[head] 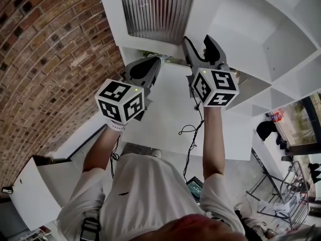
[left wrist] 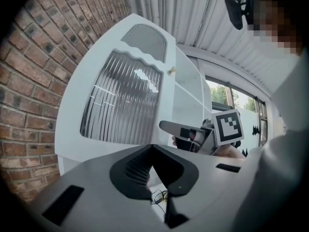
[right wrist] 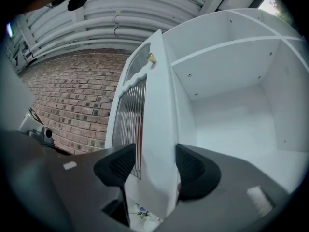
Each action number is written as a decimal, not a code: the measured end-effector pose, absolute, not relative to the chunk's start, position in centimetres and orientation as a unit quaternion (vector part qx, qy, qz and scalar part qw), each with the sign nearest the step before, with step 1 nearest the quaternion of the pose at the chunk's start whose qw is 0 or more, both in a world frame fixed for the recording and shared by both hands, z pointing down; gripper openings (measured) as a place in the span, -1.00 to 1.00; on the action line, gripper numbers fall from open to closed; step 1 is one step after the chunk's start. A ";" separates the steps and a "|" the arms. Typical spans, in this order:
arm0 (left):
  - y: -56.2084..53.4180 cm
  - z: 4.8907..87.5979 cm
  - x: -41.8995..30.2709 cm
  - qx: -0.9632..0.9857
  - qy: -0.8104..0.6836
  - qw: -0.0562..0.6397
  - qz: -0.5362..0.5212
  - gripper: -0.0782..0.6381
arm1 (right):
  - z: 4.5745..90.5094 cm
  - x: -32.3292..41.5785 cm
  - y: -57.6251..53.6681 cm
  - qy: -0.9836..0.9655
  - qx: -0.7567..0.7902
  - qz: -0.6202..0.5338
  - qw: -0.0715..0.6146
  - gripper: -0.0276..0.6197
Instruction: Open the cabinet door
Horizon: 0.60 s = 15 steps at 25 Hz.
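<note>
The white cabinet door (head: 155, 9) with its ribbed glass pane (left wrist: 120, 100) stands swung out from the cabinet. A small brass knob (right wrist: 151, 58) sits near its free edge. My right gripper (head: 200, 40) is open, and its jaws straddle the door's free edge (right wrist: 159, 124). The right pad lies against the door; a slim gap shows at the left pad. My left gripper (head: 153, 64) is shut on nothing, low beside the door and left of the right gripper. Its jaws (left wrist: 151, 148) meet tip to tip.
Bare white shelves (head: 261, 39) of the cabinet show behind the door (right wrist: 231, 81). A brick wall (head: 45, 59) runs along the left. Black cables (head: 190, 134) hang below the grippers. A metal rack (head: 291, 195) stands at the lower right.
</note>
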<state>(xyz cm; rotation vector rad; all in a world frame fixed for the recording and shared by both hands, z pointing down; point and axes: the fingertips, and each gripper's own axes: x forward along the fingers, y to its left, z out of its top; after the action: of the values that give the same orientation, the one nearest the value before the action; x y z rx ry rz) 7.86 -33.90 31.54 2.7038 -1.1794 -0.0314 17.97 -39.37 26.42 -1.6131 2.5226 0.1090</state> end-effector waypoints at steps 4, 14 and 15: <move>-33.6 31.7 7.7 0.912 -0.398 0.098 -0.011 -0.76 | 26.4 18.2 -38.9 0.838 -0.540 0.037 0.071 -0.16; -32.9 31.6 7.4 0.912 -0.398 0.098 -0.013 -0.76 | 26.4 18.3 -37.8 0.830 -0.551 0.037 0.078 -0.34; -32.8 31.6 7.4 0.912 -0.398 0.098 -0.013 -0.76 | 26.4 18.4 -37.6 0.830 -0.551 0.036 0.080 -0.38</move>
<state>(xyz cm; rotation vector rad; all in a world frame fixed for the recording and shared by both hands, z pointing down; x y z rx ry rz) 7.35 -32.82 31.62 2.6995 -1.1769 -0.0373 18.40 -37.57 26.42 -1.6473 2.4820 0.1091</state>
